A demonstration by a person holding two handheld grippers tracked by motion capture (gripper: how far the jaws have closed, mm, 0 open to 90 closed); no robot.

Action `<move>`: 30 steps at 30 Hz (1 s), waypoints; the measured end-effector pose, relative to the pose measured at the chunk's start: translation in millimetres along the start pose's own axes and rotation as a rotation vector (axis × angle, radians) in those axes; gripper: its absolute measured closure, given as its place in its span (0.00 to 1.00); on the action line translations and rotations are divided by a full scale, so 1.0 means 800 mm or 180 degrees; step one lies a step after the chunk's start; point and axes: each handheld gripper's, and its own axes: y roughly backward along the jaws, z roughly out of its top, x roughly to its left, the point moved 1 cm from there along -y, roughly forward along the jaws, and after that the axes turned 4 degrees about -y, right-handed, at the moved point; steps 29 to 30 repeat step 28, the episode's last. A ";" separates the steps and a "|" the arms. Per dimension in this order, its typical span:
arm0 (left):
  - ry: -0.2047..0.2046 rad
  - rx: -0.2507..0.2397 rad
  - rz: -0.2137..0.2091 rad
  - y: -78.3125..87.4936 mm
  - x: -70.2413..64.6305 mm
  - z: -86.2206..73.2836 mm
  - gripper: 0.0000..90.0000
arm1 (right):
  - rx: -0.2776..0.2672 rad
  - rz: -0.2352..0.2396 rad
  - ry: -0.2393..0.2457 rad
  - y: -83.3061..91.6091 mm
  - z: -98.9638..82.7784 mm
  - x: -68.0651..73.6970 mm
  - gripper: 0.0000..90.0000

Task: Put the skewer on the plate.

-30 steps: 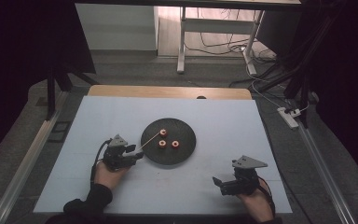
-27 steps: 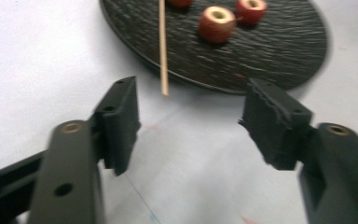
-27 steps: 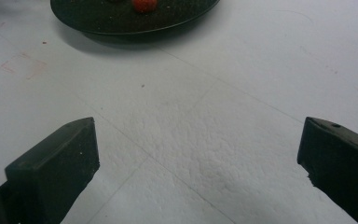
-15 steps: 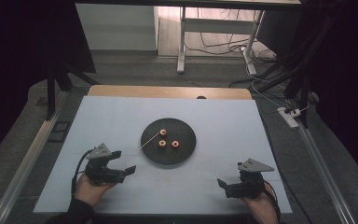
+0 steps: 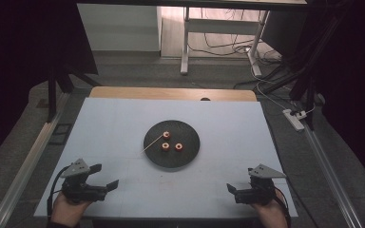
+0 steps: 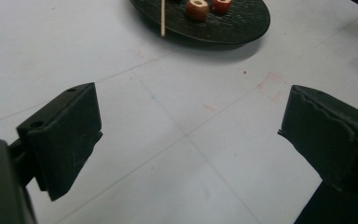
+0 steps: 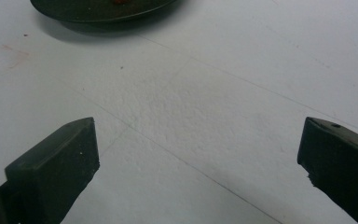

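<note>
A black round plate (image 5: 190, 153) lies mid-table with three red beads (image 5: 165, 146) and a thin wooden stick (image 5: 152, 142) whose end overhangs the plate's left rim. My left gripper (image 5: 105, 175) rests near the front left corner, well away from the plate. Its jaws have just been opening and stand open with nothing between them. In the left gripper view, past that gripper (image 6: 191, 126), I see the plate (image 6: 242, 23), two beads (image 6: 197, 9) and the stick (image 6: 162, 18). My right gripper (image 5: 239, 179) sits at the front right, open and empty. The right gripper view frames bare table between its jaws (image 7: 198, 144), with the plate's edge (image 7: 88, 11) beyond.
The white table top (image 5: 123, 118) has a wooden strip (image 5: 171, 93) along its far edge and metal rails (image 5: 26, 161) down both sides. A power strip (image 5: 294, 119) and cables lie on the floor at the right.
My left gripper has drawn back from the stick at the plate's left rim to the front left corner, with its jaws wider. The stick stays on the plate. The right gripper has hardly moved.
</note>
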 end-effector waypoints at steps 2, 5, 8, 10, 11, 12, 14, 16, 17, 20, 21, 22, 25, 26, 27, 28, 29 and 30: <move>0.0024 0.0001 0.0042 0.007 0.003 -0.006 0.05 | -0.0001 -0.0017 -0.0016 0.002 -0.002 -0.002 0.00; 0.0041 0.0027 0.0114 0.015 0.007 -0.016 0.03 | 0.0010 -0.0038 -0.0054 0.005 -0.005 -0.005 0.00; 0.0047 0.0056 0.0161 0.021 0.010 -0.024 0.02 | 0.0012 -0.0060 -0.0086 0.008 -0.009 -0.008 0.00; 0.0065 0.0075 0.0194 0.024 0.011 -0.029 0.01 | 0.0031 -0.0078 -0.0110 0.010 -0.011 -0.010 0.00; 0.0072 0.0090 0.0205 0.025 0.012 -0.031 0.01 | 0.0032 -0.0079 -0.0123 0.011 -0.013 -0.011 0.00; 0.0079 0.0103 0.0214 0.026 0.012 -0.034 0.00 | 0.0045 -0.0088 -0.0135 0.012 -0.014 -0.012 0.00; 0.0102 0.0130 0.0229 0.029 0.014 -0.038 0.00 | 0.0058 -0.0093 -0.0153 0.014 -0.016 -0.014 0.00; 0.0119 0.0152 0.0240 0.031 0.015 -0.042 0.00 | 0.0077 -0.0108 -0.0176 0.015 -0.019 -0.015 0.00; 0.0131 0.0167 0.0247 0.032 0.015 -0.044 0.00 | 0.0093 -0.0111 -0.0186 0.016 -0.020 -0.016 0.00; 0.0151 0.0260 0.0291 0.034 0.016 -0.050 0.00 | 0.0085 -0.0131 -0.0212 0.020 -0.022 -0.017 0.00; 0.0157 0.0296 0.0300 0.035 0.017 -0.053 0.00 | 0.0099 -0.0138 -0.0222 0.020 -0.022 -0.017 0.00; 0.0173 0.0274 0.0295 0.037 0.018 -0.054 0.00 | 0.0113 -0.0146 -0.0232 0.021 -0.023 -0.017 0.00; 0.0220 0.0289 0.0305 0.039 0.019 -0.056 0.00 | 0.0140 -0.0164 -0.0246 0.023 -0.024 -0.018 0.00; 0.0227 0.0279 0.0300 0.039 0.019 -0.056 0.00 | 0.0145 -0.0165 -0.0249 0.024 -0.025 -0.018 0.00; 0.0225 0.0293 0.0293 0.039 0.019 -0.056 0.00 | 0.0146 -0.0168 -0.0244 0.024 -0.025 -0.017 0.00; 0.0227 0.0311 0.0293 0.038 0.019 -0.056 0.00 | 0.0154 -0.0171 -0.0237 0.023 -0.025 -0.017 0.00; 0.0227 0.0311 0.0293 0.038 0.019 -0.056 0.00 | 0.0154 -0.0171 -0.0237 0.023 -0.025 -0.017 0.00; 0.0227 0.0311 0.0293 0.038 0.019 -0.056 0.00 | 0.0154 -0.0171 -0.0237 0.023 -0.025 -0.017 0.00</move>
